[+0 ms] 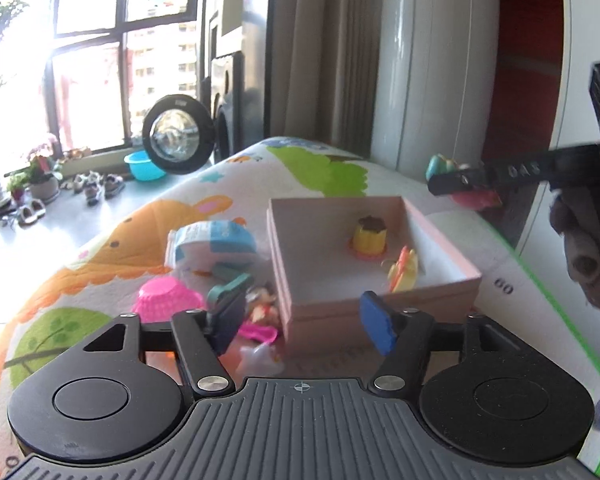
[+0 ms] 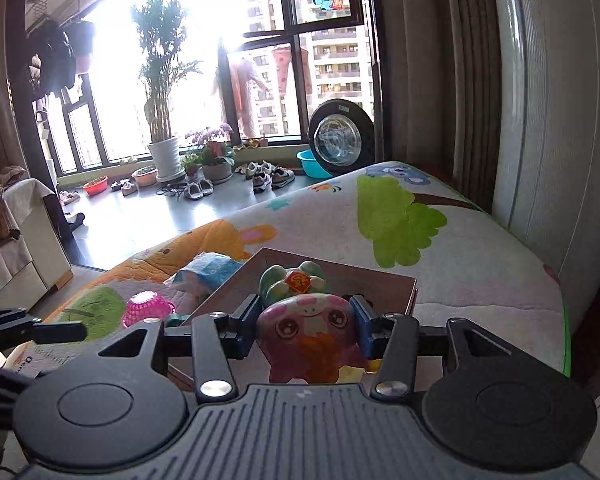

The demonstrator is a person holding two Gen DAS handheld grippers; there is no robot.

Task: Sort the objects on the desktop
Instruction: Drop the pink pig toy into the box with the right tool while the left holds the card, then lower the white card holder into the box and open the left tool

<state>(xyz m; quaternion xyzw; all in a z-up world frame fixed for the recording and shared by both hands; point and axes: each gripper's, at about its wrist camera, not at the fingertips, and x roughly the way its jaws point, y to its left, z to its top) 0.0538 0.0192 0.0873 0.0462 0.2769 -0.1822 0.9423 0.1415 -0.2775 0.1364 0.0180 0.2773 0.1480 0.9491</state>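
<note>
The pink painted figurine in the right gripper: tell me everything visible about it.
The pink painted figurine is a glossy, hand-painted piece, seemingly plaster or ceramic, with a rounded pink head, cartoon eyes, a small smile and an orange patch below. A green part with a red-and-gold emblem sits at its far end. The right gripper clamps it between blue pads at both sides, above the open pink cardboard box. The left wrist view shows it lifted clear of the mat.

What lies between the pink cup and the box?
In the left wrist view, a teal clip and small pink toys lie between the pink cup and the box.
</note>
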